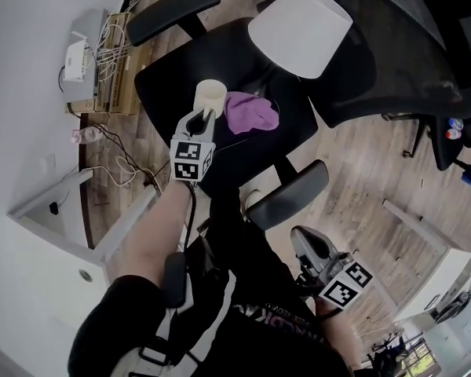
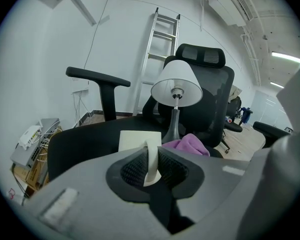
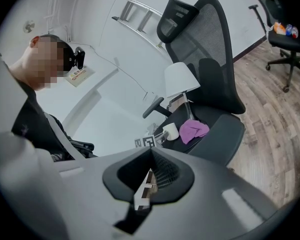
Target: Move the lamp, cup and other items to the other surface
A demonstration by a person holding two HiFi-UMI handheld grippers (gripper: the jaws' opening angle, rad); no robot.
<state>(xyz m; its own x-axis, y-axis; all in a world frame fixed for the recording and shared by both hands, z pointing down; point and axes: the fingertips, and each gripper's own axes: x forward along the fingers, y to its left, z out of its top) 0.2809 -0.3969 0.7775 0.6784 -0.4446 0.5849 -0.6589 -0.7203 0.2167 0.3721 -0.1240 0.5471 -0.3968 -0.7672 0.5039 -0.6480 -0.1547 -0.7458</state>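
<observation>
The left tool (image 1: 202,118) gripped the cream cup (image 1: 212,94) by its handle on the office chair seat (image 1: 166,83), beside the purple cloth (image 1: 251,112) and lamp (image 1: 301,28); the right tool (image 1: 302,239) was shut, empty.

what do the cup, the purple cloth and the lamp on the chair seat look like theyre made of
Cup: probably glazed ceramic; cream, smooth, thick-walled. Purple cloth: soft fabric, maybe microfibre; it lies crumpled in folds. Lamp: matt white shade, likely fabric or paper; its stem looks like smooth grey metal or plastic.
</observation>
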